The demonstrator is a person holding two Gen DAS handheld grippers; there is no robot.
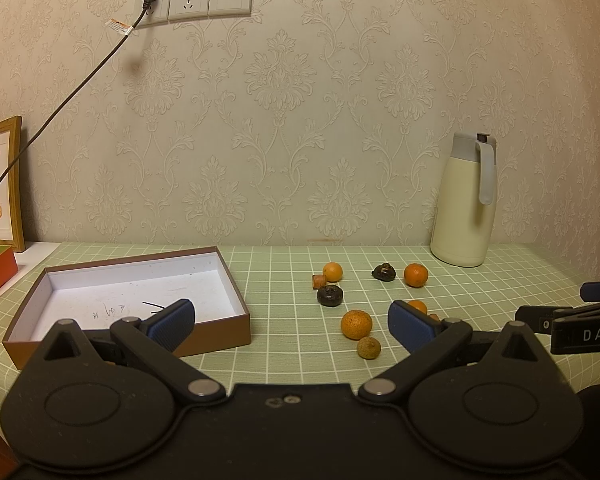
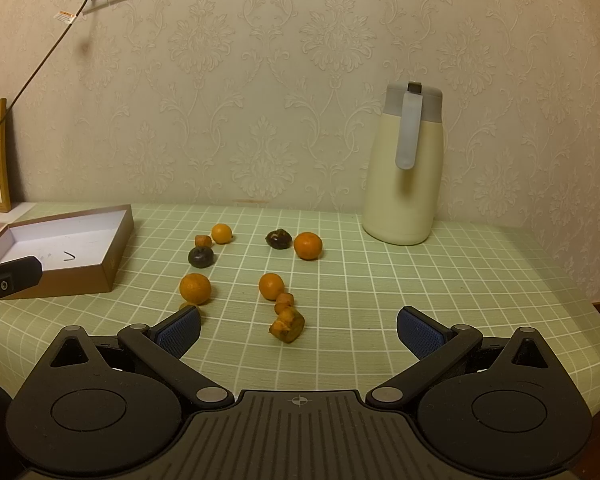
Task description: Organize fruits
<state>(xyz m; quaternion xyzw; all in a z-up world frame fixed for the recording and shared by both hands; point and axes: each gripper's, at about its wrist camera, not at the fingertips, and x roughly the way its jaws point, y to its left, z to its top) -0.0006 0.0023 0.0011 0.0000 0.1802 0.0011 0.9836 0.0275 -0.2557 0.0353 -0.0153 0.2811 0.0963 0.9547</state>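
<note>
- Fruits lie loose on the green checked tablecloth (image 2: pixel 420 272), right of the empty brown box (image 2: pixel 112 264): four oranges (image 2: pixel 195 288), two dark round ones (image 2: pixel 201 257).
- Left gripper (image 1: pixel 291 322) and right gripper (image 2: pixel 299 330): both spread wide, holding nothing.
- One cream jug (image 2: pixel 404 184) stands behind.

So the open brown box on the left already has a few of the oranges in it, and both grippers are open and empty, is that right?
Not quite. The brown box holds no fruit; the left wrist view shows only its bare white floor with some pen marks. The oranges all lie loose on the green checked cloth. The left gripper and right gripper are indeed open and empty.
</note>
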